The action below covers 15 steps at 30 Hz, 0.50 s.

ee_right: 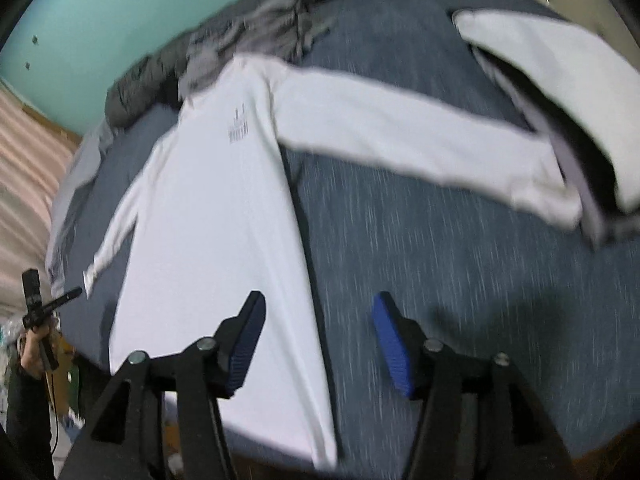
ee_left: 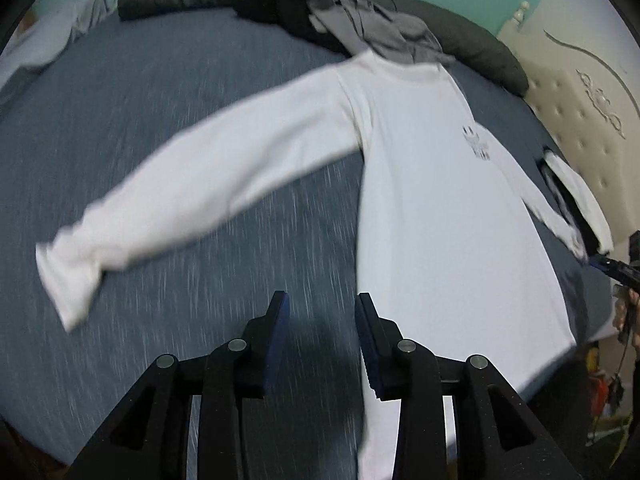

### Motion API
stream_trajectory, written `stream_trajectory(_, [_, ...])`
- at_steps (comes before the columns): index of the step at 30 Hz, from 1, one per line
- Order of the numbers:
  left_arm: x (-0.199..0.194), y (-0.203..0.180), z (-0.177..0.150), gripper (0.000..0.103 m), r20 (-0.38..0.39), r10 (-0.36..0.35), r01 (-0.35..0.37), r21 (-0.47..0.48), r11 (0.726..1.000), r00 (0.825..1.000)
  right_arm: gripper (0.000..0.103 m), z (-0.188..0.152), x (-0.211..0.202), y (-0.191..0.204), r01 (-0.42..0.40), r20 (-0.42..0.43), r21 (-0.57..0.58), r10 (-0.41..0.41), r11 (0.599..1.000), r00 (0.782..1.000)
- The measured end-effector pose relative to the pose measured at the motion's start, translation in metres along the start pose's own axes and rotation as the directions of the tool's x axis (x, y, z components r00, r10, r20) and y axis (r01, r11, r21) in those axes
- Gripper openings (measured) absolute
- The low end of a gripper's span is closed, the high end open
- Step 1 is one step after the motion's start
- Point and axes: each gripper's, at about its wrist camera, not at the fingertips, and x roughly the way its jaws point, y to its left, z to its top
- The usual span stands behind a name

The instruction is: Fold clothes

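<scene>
The left gripper (ee_left: 322,300) hangs spread and empty over the bed (ee_left: 180,120) at the hem of a white long-sleeved shirt (ee_left: 440,208), which lies flat, sleeves out. The right gripper (ee_right: 318,300), also spread, straddles the shirt's side edge. A grey garment (ee_left: 372,28) touches the collar.
</scene>
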Motion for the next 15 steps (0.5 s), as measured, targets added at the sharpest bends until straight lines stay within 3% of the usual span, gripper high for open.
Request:
stream_trajectory(5, [0.039, 0.006, 0.058, 0.041, 0.021, 0.021, -0.021, 0.005, 1.0, 1.0, 0.061, 0.062, 0.021, 0.006, 0.008, 0.077, -0.031, -0.006, 0.999, 0.997])
stream_trajectory(8, [0.064, 0.009, 0.089, 0.047, 0.021, 0.036, -0.036, 0.011, 0.999, 0.999, 0.062, 0.091, 0.05, 0.01, 0.016, 0.079, -0.046, -0.013, 0.999, 0.997])
stream_trajectory(10, [0.081, 0.011, 0.11, 0.057, 0.022, 0.046, -0.046, 0.015, 0.999, 0.999, 0.062, 0.111, 0.059, 0.01, 0.028, 0.076, -0.051, -0.024, 0.998, 0.997])
stream_trajectory(15, [0.123, 0.016, 0.161, 0.058, 0.023, 0.071, -0.072, 0.025, 0.997, 0.997, 0.062, 0.159, 0.103, 0.014, 0.041, 0.067, -0.077, -0.036, 0.996, 0.997])
